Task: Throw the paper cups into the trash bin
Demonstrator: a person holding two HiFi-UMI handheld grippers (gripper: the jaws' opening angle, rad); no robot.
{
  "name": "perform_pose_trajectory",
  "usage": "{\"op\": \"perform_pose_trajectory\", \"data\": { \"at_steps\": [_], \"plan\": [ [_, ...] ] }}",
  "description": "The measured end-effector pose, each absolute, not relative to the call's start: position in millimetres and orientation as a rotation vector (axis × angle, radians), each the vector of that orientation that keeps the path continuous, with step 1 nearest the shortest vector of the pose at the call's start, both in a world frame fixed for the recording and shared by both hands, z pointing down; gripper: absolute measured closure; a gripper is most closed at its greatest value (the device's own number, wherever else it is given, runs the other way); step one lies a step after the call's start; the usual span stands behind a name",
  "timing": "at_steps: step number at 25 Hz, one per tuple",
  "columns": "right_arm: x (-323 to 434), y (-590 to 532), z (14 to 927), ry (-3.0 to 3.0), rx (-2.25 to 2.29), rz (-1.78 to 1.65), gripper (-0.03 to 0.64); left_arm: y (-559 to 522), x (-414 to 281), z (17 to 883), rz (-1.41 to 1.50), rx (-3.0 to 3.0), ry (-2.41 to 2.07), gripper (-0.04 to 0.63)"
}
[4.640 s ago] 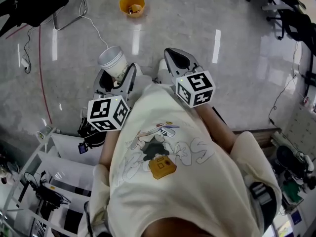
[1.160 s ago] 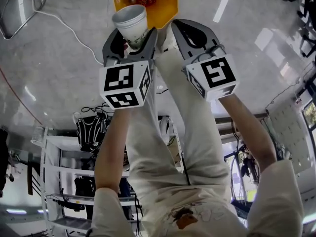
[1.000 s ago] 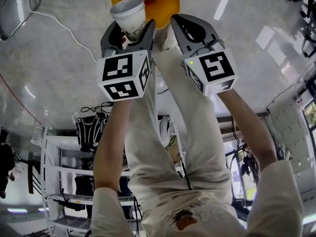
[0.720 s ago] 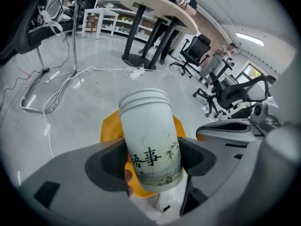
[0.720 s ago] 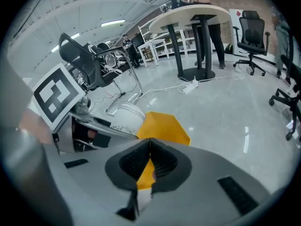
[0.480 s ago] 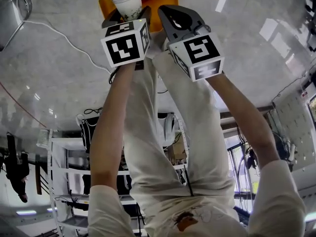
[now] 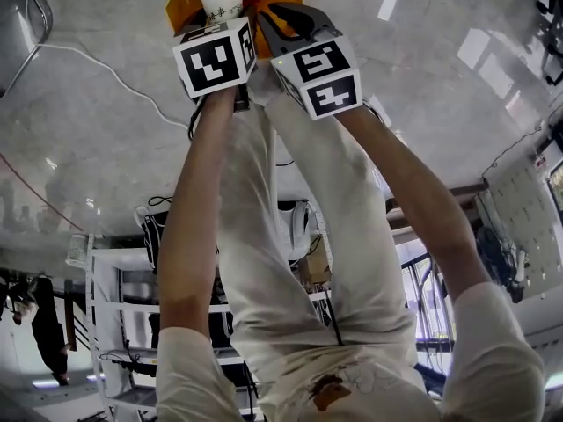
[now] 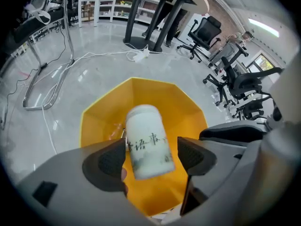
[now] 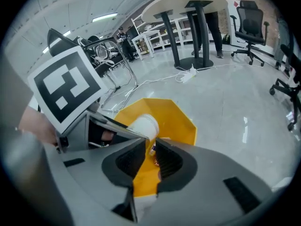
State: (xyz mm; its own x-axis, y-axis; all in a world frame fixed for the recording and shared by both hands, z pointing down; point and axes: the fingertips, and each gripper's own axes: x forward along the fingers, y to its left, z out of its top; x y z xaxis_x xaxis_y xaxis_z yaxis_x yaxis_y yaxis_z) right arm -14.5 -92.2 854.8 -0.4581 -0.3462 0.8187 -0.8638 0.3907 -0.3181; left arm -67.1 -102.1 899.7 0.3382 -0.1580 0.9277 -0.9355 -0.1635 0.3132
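My left claw (image 8: 151, 155) hangs straight above the yellow trash bin (image 8: 190, 119) with the paper cup (image 8: 146, 142) between its jaws, base towards me. The jaws stand a shade wider than the cup: the left pad (image 8: 109, 163) touches it, while a sliver of bin shows on the other side. My right claw (image 9: 149, 158), just beside and also over the bin, is drawn almost together, nothing in it.
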Motion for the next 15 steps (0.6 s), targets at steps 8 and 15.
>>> {"op": "perform_pose_trajectory", "data": {
  "at_steps": [8, 15],
  "plan": [
    [-13.6, -95.7, 812.8, -1.988, 1.049, 1.047, 0.546, -83.2, -78.8, 839.3, 0.933, 1.587, -1.021, 0.301],
    [-10.8, -98.4, 722.0, -2.027, 1.037, 1.019, 0.565, -76.8, -98.9, 725.9, 0.915, 1.641, -1.177, 0.577]
  ]
}}
